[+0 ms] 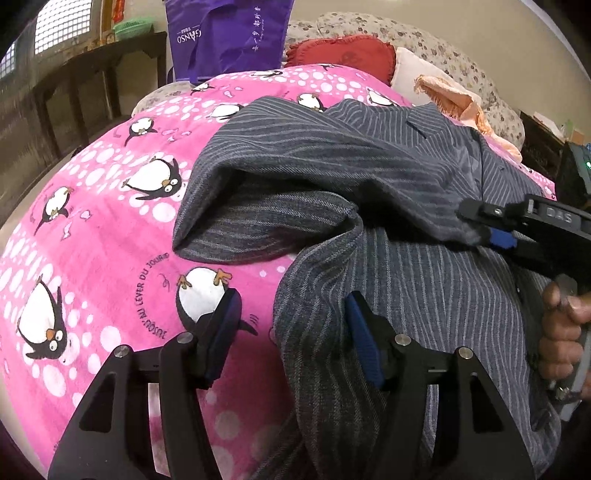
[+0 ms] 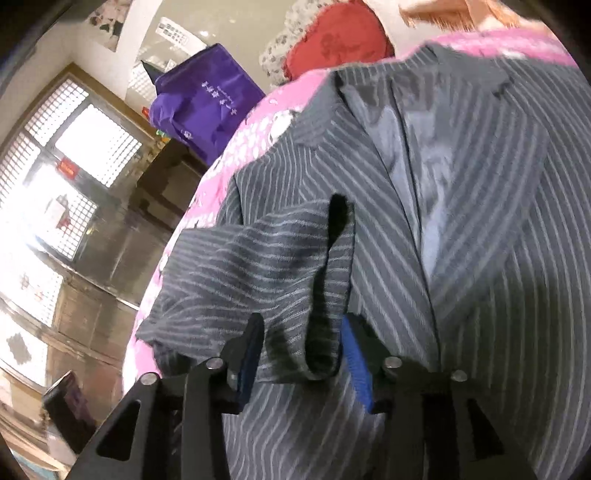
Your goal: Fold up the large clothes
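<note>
A grey pinstriped suit jacket (image 1: 406, 166) lies front up on a pink penguin blanket (image 1: 92, 221). Its left sleeve (image 1: 280, 192) is lifted and drawn across toward the jacket's middle. My left gripper (image 1: 291, 314) is open, its jaws straddling the jacket's left edge just above the blanket, holding nothing. My right gripper (image 1: 484, 230) comes in from the right in the left wrist view and grips the sleeve end. In the right wrist view the sleeve cuff (image 2: 303, 295) hangs between the right gripper's blue pads (image 2: 354, 354), over the jacket's lapels (image 2: 424, 184).
A purple bag (image 1: 229, 33) stands at the blanket's far edge. A red cushion (image 1: 343, 55), a white pillow (image 1: 417, 70) and an orange cloth (image 1: 454, 99) lie behind the jacket. A dark wooden bench (image 1: 92, 81) stands at far left beside the bed.
</note>
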`<action>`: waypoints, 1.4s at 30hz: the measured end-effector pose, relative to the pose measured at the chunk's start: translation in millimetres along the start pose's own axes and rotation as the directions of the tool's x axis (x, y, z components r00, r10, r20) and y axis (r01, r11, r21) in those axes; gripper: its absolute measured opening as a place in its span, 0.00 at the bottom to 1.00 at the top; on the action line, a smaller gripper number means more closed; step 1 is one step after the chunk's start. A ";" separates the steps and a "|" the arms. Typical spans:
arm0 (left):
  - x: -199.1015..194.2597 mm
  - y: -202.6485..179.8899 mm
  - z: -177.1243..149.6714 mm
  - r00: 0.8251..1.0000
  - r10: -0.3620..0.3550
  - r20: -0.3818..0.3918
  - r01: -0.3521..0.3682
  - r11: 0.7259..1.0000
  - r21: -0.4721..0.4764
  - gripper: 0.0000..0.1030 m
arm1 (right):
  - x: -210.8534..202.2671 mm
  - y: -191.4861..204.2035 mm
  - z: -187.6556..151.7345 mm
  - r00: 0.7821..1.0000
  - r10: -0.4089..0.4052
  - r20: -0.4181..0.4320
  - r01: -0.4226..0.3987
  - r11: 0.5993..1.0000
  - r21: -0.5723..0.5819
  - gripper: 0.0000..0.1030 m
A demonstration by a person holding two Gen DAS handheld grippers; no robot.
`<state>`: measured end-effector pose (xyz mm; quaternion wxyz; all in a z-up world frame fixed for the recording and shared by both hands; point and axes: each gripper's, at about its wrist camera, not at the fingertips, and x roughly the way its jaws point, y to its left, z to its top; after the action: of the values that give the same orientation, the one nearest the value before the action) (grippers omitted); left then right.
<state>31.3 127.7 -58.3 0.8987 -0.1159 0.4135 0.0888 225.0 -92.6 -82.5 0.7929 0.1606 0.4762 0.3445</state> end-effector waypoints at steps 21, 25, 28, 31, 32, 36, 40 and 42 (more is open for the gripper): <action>2.3 -3.3 0.7 1.000 0.011 -0.002 -0.011 1.000 0.005 0.58 | -193.3 -82.4 -0.5 0.911 -0.394 0.120 0.401 0.915 -0.039 0.07; 2.6 -3.9 1.0 1.000 0.014 -0.002 -0.014 1.000 0.008 0.58 | -192.0 -118.8 -20.4 0.906 -0.422 0.048 0.421 0.907 0.018 0.07; -1.1 -3.0 2.3 1.000 0.016 0.009 -0.016 1.000 0.001 0.58 | -186.3 -125.4 -31.0 0.907 -0.416 0.056 0.414 0.909 0.055 0.08; -20.1 -2.3 16.0 0.998 0.029 0.060 -0.028 1.000 -0.006 0.58 | -199.2 -126.8 -31.9 0.914 -0.397 0.087 0.385 0.914 0.129 0.17; -28.3 -3.7 22.4 0.996 0.015 0.087 -0.014 1.000 -0.010 0.58 | -206.4 -124.3 -32.6 0.910 -0.401 0.107 0.386 0.913 0.134 0.18; -36.9 -35.0 59.9 0.989 -0.048 0.142 0.040 0.997 0.060 0.58 | -239.5 -104.4 -31.1 0.891 -0.387 0.238 0.370 0.922 0.113 0.20; -29.9 -62.7 99.7 0.983 -0.077 0.166 0.068 0.996 0.055 0.58 | -219.9 -79.3 -29.7 0.902 -0.378 0.211 0.388 0.922 -0.008 0.20; -32.2 -59.3 107.7 0.980 -0.110 0.168 0.116 0.993 -0.025 0.58 | -205.1 -73.9 -33.0 0.896 -0.399 0.196 0.415 0.909 -0.047 0.20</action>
<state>103.6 99.3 42.3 0.9316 -0.1470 0.3280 0.0541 162.0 -291.0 -9.7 0.8937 0.0534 0.4094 0.1755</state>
